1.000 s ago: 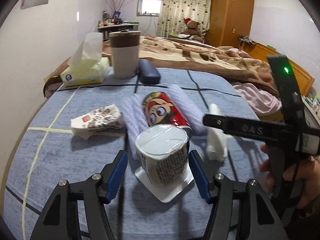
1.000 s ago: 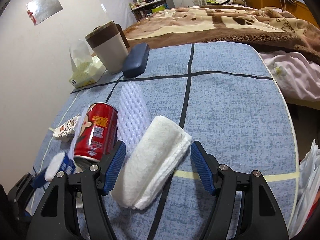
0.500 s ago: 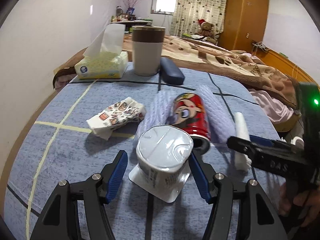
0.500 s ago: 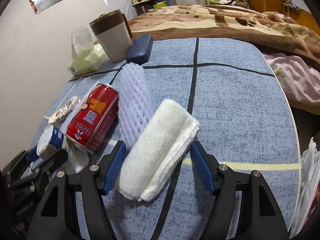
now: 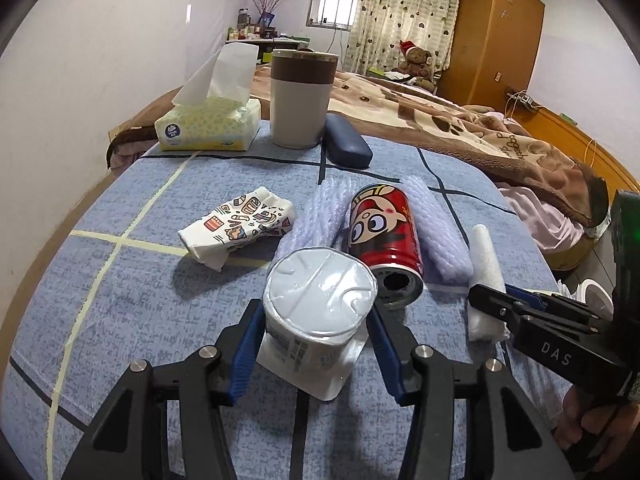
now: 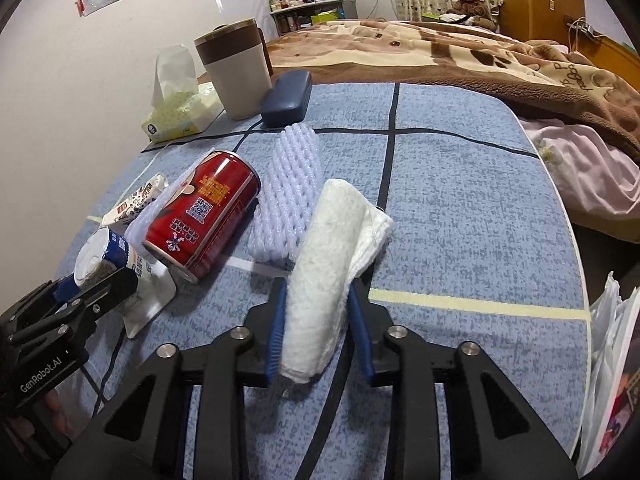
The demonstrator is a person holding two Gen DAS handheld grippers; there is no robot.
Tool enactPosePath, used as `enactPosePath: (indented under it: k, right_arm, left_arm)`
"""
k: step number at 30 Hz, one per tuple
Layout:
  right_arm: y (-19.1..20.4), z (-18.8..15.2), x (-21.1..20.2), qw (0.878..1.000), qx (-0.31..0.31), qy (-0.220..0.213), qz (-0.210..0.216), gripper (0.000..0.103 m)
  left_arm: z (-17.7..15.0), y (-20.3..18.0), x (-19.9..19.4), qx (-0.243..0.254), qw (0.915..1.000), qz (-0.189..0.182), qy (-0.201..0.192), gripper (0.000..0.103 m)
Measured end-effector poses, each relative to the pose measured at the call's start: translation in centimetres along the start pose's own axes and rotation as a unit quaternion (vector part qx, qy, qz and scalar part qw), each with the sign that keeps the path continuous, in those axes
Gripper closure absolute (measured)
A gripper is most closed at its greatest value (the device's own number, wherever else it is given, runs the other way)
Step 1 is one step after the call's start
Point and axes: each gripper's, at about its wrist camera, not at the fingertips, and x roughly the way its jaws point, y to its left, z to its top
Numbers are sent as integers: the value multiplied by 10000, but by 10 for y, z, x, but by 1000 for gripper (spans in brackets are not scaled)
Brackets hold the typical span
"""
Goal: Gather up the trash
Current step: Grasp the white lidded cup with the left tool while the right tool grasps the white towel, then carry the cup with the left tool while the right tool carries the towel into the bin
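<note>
My left gripper (image 5: 316, 316) is shut on a white yogurt cup (image 5: 320, 300) that stands upside down on its peeled lid on the blue tablecloth. My right gripper (image 6: 318, 304) is shut on a rolled white paper towel (image 6: 328, 264); it also shows in the left wrist view (image 5: 486, 276). Between them lie a red drink can (image 5: 384, 240) on its side, a lilac foam net (image 6: 288, 184) and a crumpled printed wrapper (image 5: 240, 228). The left gripper and cup show in the right wrist view (image 6: 100, 264).
At the table's far side stand a tissue box (image 5: 208, 124), a brown-and-white tumbler (image 5: 300, 100) and a dark blue glasses case (image 5: 346, 146). A bed with a brown blanket (image 6: 480, 52) lies beyond. A white plastic bag (image 6: 612, 340) hangs off the right table edge.
Both grippers have closed: the left on the yogurt cup, the right on the paper towel roll. Both have moved a little forward over the table.
</note>
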Motion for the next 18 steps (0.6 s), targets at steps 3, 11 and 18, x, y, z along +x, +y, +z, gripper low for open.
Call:
enactPosePath:
  k: [3, 11, 18]
  right_arm:
    - [2, -2, -3, 10000, -18, -52, -8, 80]
    - [4, -8, -17, 9998, -71, -193, -57, 81]
    - [1, -15, -40, 9991, 24, -426, 0, 81]
  left_arm:
    - [-2, -2, -4, 41, 10000, -18, -27, 51]
    - [-10, -10, -19, 138, 9999, -26, -97, 51]
    - [-15, -19, -41, 246, 9993, -47, -271, 51]
